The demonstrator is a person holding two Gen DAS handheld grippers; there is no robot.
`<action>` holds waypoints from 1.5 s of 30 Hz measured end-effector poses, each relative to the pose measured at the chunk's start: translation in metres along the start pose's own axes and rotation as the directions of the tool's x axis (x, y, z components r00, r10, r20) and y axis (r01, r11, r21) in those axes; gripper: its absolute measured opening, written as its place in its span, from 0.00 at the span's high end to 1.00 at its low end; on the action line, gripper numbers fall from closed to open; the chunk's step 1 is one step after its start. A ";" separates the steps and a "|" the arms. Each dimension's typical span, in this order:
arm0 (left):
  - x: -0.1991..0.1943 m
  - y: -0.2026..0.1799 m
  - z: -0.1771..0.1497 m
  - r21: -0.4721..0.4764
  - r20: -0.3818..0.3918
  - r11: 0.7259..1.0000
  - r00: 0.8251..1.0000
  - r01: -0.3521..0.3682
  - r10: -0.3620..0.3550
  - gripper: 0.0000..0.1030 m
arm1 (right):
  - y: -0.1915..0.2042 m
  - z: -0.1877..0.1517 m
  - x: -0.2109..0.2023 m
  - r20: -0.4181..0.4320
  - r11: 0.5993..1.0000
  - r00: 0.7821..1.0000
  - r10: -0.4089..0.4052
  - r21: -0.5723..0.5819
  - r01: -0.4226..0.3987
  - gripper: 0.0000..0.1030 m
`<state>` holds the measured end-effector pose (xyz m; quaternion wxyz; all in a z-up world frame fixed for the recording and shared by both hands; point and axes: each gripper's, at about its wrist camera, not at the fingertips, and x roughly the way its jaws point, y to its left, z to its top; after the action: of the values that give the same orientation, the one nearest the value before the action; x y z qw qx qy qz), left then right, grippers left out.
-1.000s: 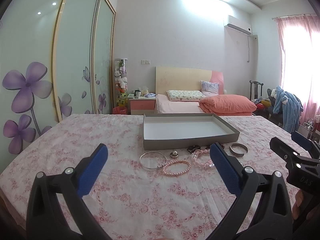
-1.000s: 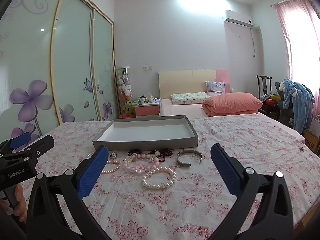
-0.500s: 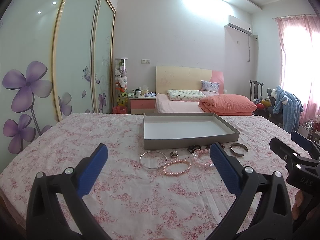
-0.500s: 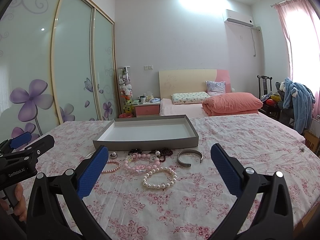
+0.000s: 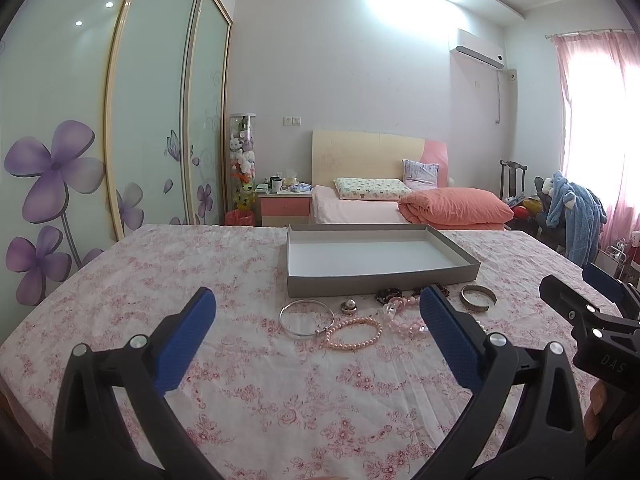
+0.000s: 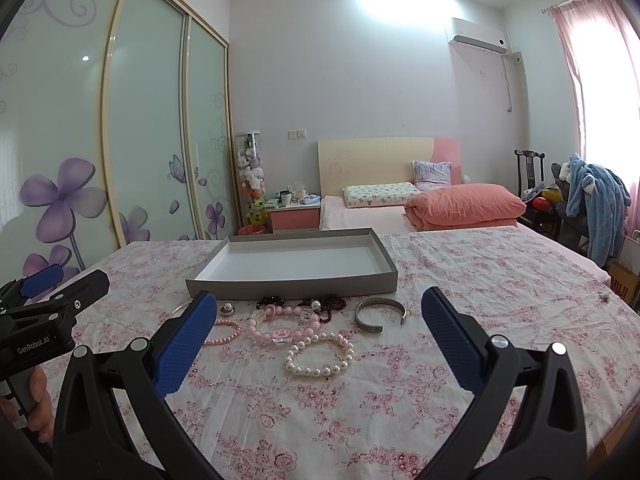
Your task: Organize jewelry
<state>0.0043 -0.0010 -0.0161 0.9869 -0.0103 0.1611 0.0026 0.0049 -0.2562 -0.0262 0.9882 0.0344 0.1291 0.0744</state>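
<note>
A grey tray [image 5: 380, 278] [image 6: 292, 282] with a white empty floor sits on the floral tablecloth. In front of it lie a thin silver bangle [image 5: 306, 318], a pearl ring [image 5: 349, 306] [image 6: 227, 309], a small pink bead bracelet [image 5: 354, 334] [image 6: 224, 332], a chunky pink bead bracelet [image 6: 282, 326], a white pearl bracelet [image 6: 319, 354], dark beads [image 6: 324, 305] and a grey metal cuff [image 5: 477, 298] [image 6: 380, 314]. My left gripper [image 5: 316, 328] is open and empty, short of the bangle. My right gripper [image 6: 318, 332] is open and empty, short of the pearl bracelet.
The table is covered by a pink floral cloth [image 5: 200, 280]. Each gripper shows at the side edge of the other's view: the right gripper [image 5: 592, 320], the left gripper [image 6: 44, 312]. Behind the table stand a bed [image 6: 420, 208], a nightstand [image 5: 285, 208] and sliding wardrobe doors [image 5: 120, 140].
</note>
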 end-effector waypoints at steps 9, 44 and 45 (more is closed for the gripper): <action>0.001 0.001 -0.003 -0.002 -0.005 1.000 1.000 -0.001 0.001 0.04 | 0.000 0.000 0.000 -0.003 1.000 1.000 0.000 0.000 0.000 0.02; 0.129 0.028 -0.022 -0.005 -0.475 0.999 0.880 0.036 -0.034 0.04 | -0.058 -0.022 0.190 -0.606 0.989 0.785 -0.128 -0.021 0.145 0.15; 0.131 0.028 -0.022 -0.007 -0.478 0.999 0.878 0.039 -0.038 0.04 | -0.057 -0.021 0.190 -0.599 0.989 0.791 -0.127 -0.019 0.144 0.17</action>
<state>0.1213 0.0266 -0.0792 0.9165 -0.0126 0.3992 -0.0198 0.1889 -0.2820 -0.0992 0.8991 0.0134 0.4374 0.0088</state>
